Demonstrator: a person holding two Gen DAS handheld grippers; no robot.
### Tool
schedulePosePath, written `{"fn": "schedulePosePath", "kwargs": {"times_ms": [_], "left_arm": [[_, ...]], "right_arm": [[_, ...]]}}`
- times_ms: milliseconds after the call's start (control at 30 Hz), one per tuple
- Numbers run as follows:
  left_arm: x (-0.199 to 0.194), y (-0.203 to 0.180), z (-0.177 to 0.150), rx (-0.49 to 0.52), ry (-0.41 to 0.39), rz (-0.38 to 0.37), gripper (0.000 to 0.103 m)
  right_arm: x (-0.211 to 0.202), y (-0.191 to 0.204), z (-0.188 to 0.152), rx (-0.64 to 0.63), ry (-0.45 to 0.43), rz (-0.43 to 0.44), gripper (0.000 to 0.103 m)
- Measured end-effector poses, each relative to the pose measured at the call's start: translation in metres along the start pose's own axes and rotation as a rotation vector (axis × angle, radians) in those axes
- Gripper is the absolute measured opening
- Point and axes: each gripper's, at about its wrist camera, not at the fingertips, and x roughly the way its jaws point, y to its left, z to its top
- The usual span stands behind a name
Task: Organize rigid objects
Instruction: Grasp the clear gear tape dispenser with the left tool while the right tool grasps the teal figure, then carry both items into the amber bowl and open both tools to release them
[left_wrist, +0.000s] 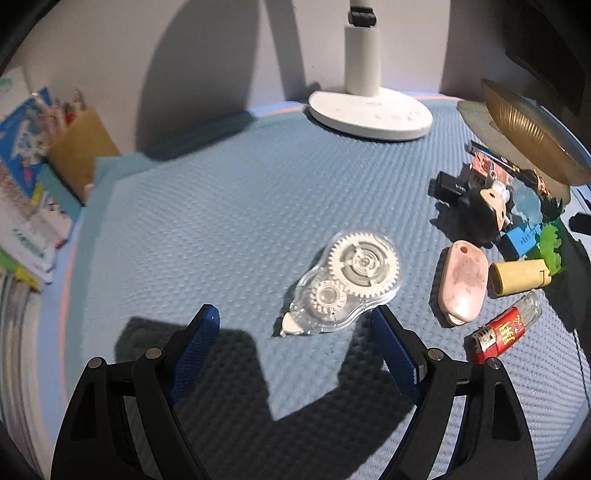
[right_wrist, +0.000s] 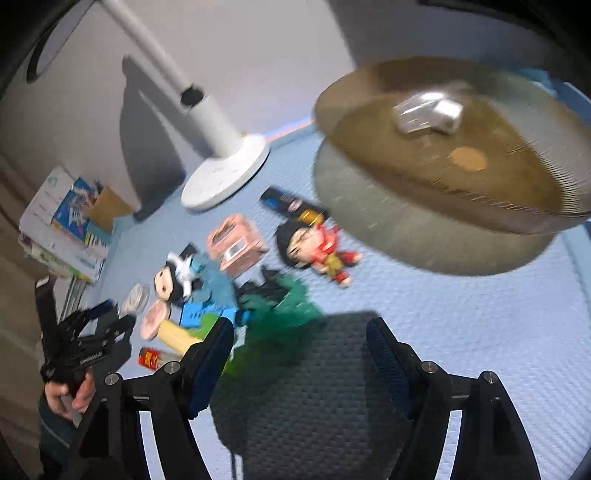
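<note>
Rigid objects lie in a loose cluster on the blue dimpled mat (left_wrist: 221, 206) covering the surface, right of centre in the left wrist view. Largest is one round golden ribbed tray (right_wrist: 458, 162) at the far right, raised on its base; only the right wrist view looks into it, showing one small silvery clear item (right_wrist: 430, 110), too blurred to name. One white desk lamp (left_wrist: 369, 110) stands at the far edge. One stack of books and boxes (left_wrist: 26, 192) sits far left, its printing unreadable.

In the cluster: two dark-haired figurines, one black-and-white (left_wrist: 484, 214) and one in red (right_wrist: 317, 247), the red one plain only from the right wrist; one pink box (right_wrist: 236, 243); one green plastic toy (left_wrist: 550, 251); one blue block (left_wrist: 524, 238) with tiny unreadable marks; one tan cylinder (left_wrist: 517, 277); one pink oval case (left_wrist: 461, 280); one black stick (left_wrist: 448, 188) with faint lettering I cannot read; one red lighter (left_wrist: 502, 334) bearing a large Chinese character.

Apart from them, one clear correction-tape dispenser (left_wrist: 347, 280) with two white gears lies just beyond the left tongs (left_wrist: 295, 321), which gape wide and empty. The right tongs (right_wrist: 301, 332) are likewise spread, gripping nothing, near the green toy. The right wrist view alone shows a hand (right_wrist: 70, 395) holding the left tool.
</note>
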Motion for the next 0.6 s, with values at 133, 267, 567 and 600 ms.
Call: {"fn": "schedulePosePath", "kwargs": {"times_ms": [133,267,567,600], "left_arm": [[0.005,0.001,0.006,-0.013,-0.013,-0.045,0.083],[0.005,-0.005,0.009,-0.009,-0.032,-0.079,0.070],[-0.026,-0.028,0.000,-0.008,-0.105,-0.110,0.032],[-0.032,-0.028,-0.002,-0.023,-0.117,-0.120,0.032]], "right_arm": [[0.016,0.010,-0.002,-0.073,0.003,-0.081,0.072],[0.020,0.021,0.000,-0.123,-0.002,-0.086,0.050],[-0.008,0.013,-0.019,-0.116,-0.058,-0.068,0.048],[-0.014,0.012,-0.022,-0.117,-0.067,-0.065,0.048]]}}
